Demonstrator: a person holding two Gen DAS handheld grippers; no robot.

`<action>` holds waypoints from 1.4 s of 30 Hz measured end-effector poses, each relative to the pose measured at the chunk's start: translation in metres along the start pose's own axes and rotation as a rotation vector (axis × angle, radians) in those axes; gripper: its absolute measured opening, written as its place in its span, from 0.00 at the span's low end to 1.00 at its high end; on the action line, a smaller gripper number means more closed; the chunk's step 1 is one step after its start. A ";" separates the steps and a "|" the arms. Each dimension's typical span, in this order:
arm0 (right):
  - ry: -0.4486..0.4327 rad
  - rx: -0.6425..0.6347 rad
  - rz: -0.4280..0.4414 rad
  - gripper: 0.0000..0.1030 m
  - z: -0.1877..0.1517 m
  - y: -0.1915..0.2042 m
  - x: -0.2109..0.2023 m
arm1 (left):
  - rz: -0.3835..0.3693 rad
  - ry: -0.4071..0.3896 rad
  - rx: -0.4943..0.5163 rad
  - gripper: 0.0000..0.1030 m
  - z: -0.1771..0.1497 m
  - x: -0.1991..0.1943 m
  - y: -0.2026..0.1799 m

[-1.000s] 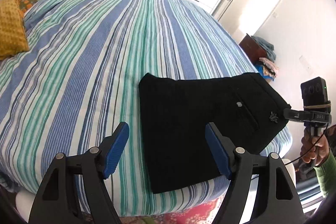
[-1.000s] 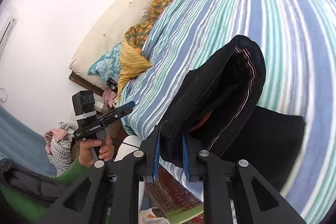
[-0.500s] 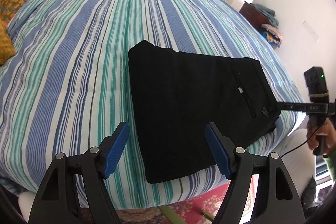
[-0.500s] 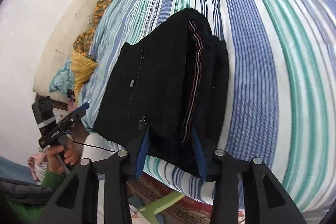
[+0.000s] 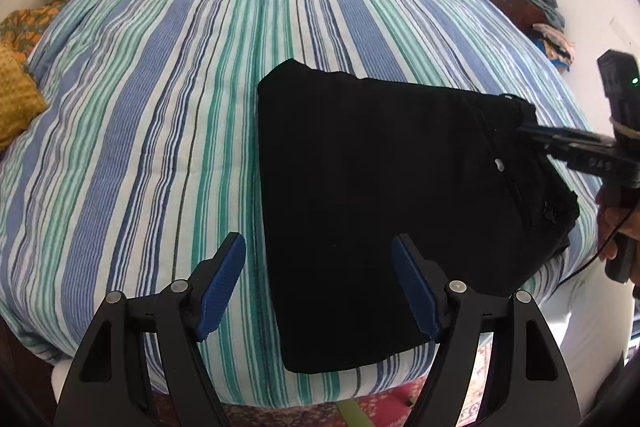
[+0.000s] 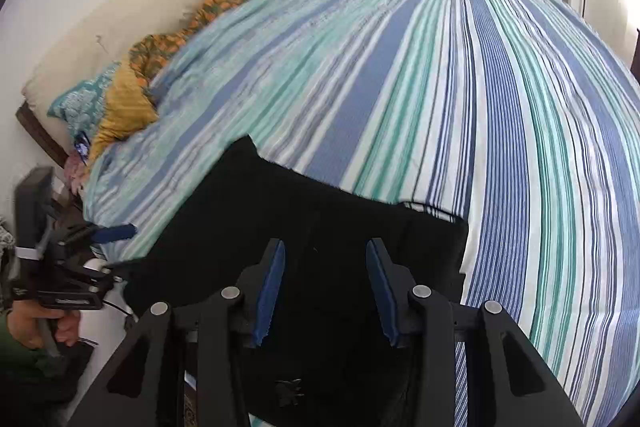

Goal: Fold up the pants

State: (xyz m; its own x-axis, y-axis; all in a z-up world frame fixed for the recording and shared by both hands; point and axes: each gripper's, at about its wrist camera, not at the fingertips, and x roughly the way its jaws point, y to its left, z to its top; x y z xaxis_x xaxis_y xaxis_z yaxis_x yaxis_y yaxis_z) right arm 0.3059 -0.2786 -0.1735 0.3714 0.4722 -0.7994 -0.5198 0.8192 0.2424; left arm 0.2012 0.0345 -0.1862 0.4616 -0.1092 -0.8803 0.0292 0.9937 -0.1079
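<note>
On the striped bed [image 5: 168, 99], both your left gripper [image 5: 318, 283] and right gripper [image 6: 325, 285] gape empty over the folded pants [image 5: 380, 207] (near the edge), so a careless nudge could drag them off.

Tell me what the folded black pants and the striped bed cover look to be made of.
Folded black pants: matte, dense woven cloth, perhaps cotton twill; no sheen, crisp folded edges, a small pale button on a pocket. Blue, green and white striped bed cover: thin woven fabric, likely cotton; fine stripe texture and soft wrinkles. Exact fibres cannot be confirmed.
</note>
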 end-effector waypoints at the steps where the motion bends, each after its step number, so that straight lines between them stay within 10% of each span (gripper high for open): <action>1: 0.042 0.023 -0.011 0.40 -0.007 -0.008 0.015 | 0.007 0.003 0.004 0.75 0.000 0.001 0.000; 17: -0.099 -0.036 0.006 0.39 -0.057 0.036 -0.070 | -0.019 -0.003 0.063 0.75 -0.019 -0.001 -0.016; 23: -0.032 0.037 -0.015 0.39 -0.110 0.029 -0.036 | -0.003 0.012 0.102 0.84 -0.030 0.014 -0.028; 42: -0.079 0.073 -0.039 0.40 -0.117 0.029 -0.034 | -0.016 0.011 0.067 0.89 -0.034 0.020 -0.021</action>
State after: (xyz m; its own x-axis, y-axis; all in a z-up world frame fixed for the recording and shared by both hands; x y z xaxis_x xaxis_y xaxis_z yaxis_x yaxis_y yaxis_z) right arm 0.1888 -0.3091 -0.2038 0.4513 0.4617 -0.7637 -0.4472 0.8576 0.2541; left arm 0.1799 0.0112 -0.2169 0.4510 -0.1248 -0.8838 0.0959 0.9912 -0.0911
